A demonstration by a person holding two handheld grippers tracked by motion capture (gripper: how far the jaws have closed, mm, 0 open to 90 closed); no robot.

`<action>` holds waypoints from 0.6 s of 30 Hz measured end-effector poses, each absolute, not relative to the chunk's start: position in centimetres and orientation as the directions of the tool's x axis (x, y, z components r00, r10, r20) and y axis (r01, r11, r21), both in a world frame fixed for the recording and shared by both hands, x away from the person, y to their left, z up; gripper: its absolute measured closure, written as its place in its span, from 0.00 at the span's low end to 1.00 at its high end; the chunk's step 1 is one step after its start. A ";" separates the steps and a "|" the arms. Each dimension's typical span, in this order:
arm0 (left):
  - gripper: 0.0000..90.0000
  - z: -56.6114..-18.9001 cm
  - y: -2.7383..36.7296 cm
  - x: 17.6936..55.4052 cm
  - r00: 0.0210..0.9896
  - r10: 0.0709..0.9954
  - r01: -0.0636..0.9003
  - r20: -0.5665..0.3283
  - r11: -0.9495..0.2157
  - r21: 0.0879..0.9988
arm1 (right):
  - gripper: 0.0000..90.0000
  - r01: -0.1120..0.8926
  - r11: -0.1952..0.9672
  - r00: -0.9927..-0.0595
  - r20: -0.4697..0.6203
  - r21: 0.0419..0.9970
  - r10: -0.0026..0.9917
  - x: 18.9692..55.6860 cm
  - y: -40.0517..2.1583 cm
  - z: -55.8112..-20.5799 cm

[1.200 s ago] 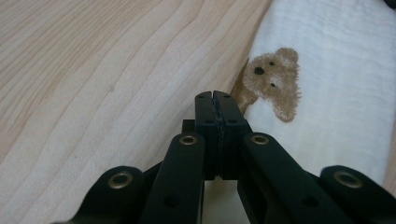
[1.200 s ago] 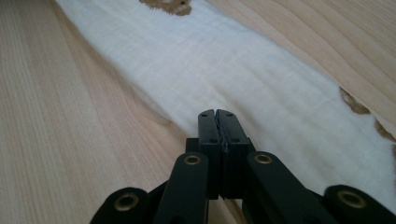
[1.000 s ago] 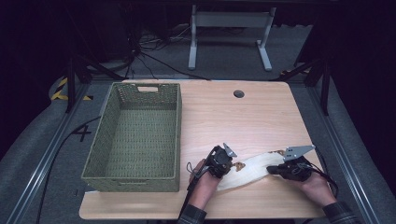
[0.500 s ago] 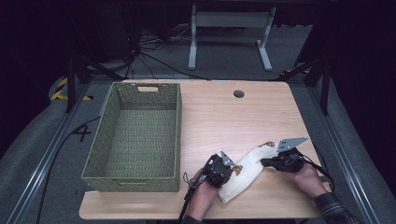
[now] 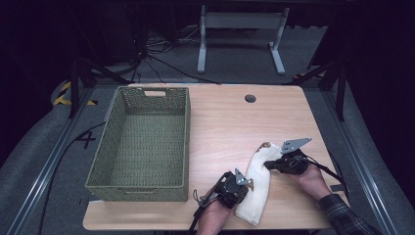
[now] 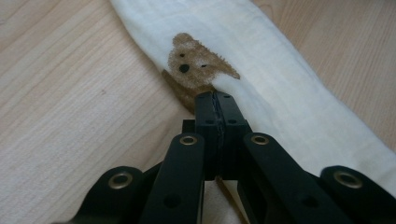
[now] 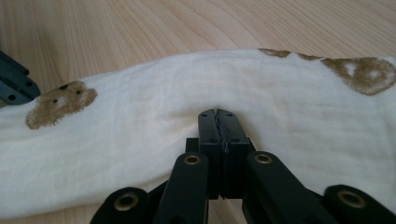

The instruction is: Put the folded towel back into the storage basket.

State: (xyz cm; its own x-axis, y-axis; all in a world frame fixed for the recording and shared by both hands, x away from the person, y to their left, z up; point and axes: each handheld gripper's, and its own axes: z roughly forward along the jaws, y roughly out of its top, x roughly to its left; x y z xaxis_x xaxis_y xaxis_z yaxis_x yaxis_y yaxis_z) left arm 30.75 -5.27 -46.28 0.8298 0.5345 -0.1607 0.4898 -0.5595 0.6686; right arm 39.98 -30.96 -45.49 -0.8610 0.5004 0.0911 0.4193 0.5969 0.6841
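Note:
A cream cloth (image 5: 258,192) with brown bear prints lies folded into a long strip on the wooden table (image 5: 230,122), near its front right. My left gripper (image 5: 244,182) is shut on the cloth's edge beside a bear print (image 6: 194,63); in the left gripper view the jaws (image 6: 216,95) meet on the fabric (image 6: 280,70). My right gripper (image 5: 268,164) is shut on a puckered fold near the strip's far end; its jaws (image 7: 218,113) press together on the cloth (image 7: 289,93). A corner of the left gripper (image 7: 14,84) shows at the left edge of the right gripper view.
An empty green woven basket (image 5: 187,142) stands on the table's left half. A small round hole (image 5: 250,98) sits near the table's far edge. Beyond the table are a grey stand (image 5: 240,22), cables and dark floor.
The left gripper has drawn toward the table's near edge and the right one has shifted left. The cloth between them has swung from lying crosswise to running lengthwise.

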 end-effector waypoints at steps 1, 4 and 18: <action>0.99 -46.3 -5.2 30.7 0.830 0.535 0.489 -0.160 -0.558 0.670 | 1.00 0.415 0.596 -0.862 0.088 0.688 0.499 40.1 -30.7 -45.5; 0.99 -46.4 -5.3 30.6 0.832 0.529 0.486 -0.164 -0.556 0.674 | 1.00 0.414 0.597 -0.865 0.092 0.688 0.494 40.5 -30.3 -45.5; 0.99 -46.4 -6.1 30.3 0.851 0.490 0.475 -0.189 -0.564 0.676 | 1.00 0.384 0.612 -0.877 0.065 0.692 0.476 42.1 -28.4 -45.6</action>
